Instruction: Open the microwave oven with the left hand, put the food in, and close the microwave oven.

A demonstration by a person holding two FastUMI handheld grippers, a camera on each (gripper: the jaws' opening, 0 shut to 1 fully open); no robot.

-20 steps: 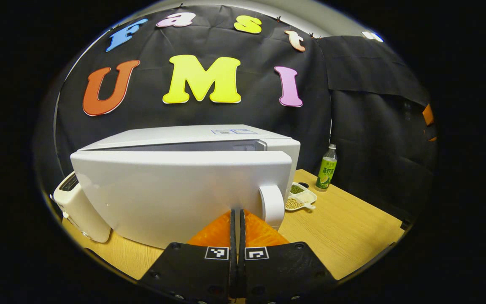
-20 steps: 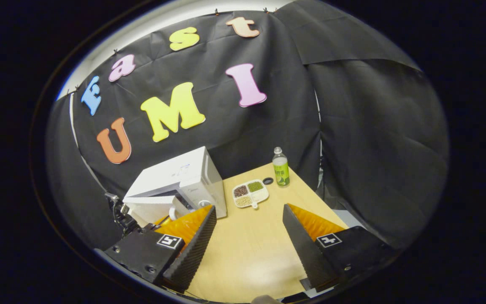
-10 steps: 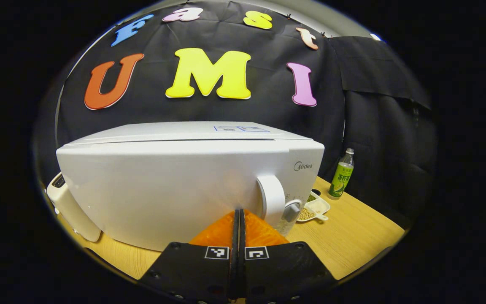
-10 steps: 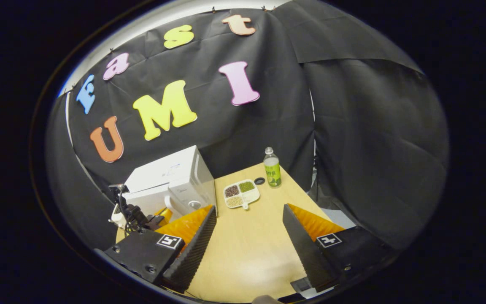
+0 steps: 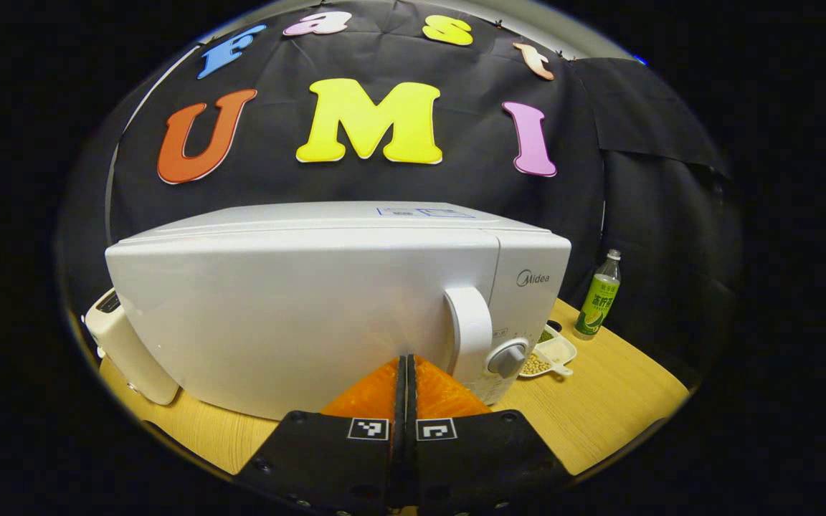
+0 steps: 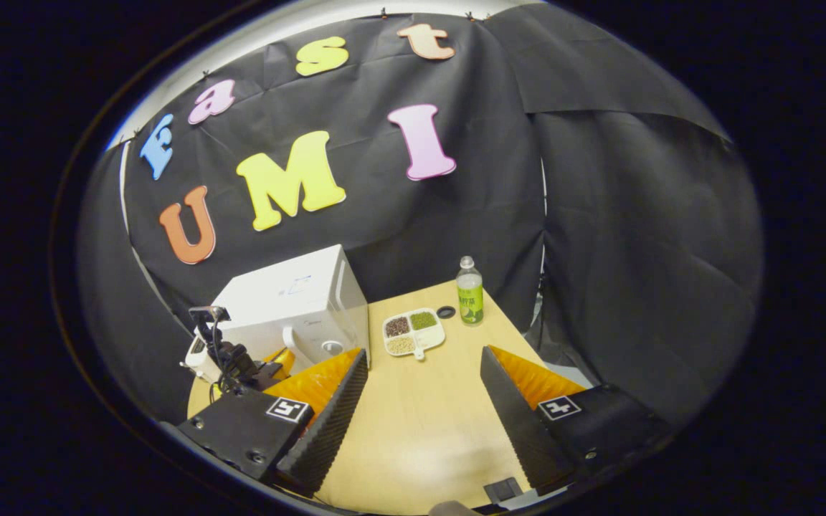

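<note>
Microwave (image 5: 327,301) sitting on the counter (image 5: 599,401) toward its left side, door lying flush with the body, its handle (image 5: 467,330) standing upright at the door's right edge with a round knob (image 5: 508,358) just beside it on the control panel. Left tongs (image 5: 406,373) pointing at the door just left of the handle, fingers pressed together with nothing between them, tips sitting very near the door; contact cannot be told. In the right gripper view the same microwave (image 6: 298,308) is standing at the counter's far left, with the left tongs (image 6: 262,369) showing in front of it, low at its door side. Tray (image 6: 413,333) with divided compartments of beans and grains lying on the counter just right of the microwave; in the left gripper view it (image 5: 553,352) is peeking out behind the knob corner. Bottle (image 6: 469,292) with a green label standing upright beyond the tray near the counter's far edge, a small dark cap (image 6: 446,312) lying just beside it. Toaster (image 5: 130,347), pale, sitting at the microwave's left. Right tongs (image 6: 424,390) hanging above the bare counter (image 6: 420,430), fingers spread wide, holding nothing, well apart from the tray.
</note>
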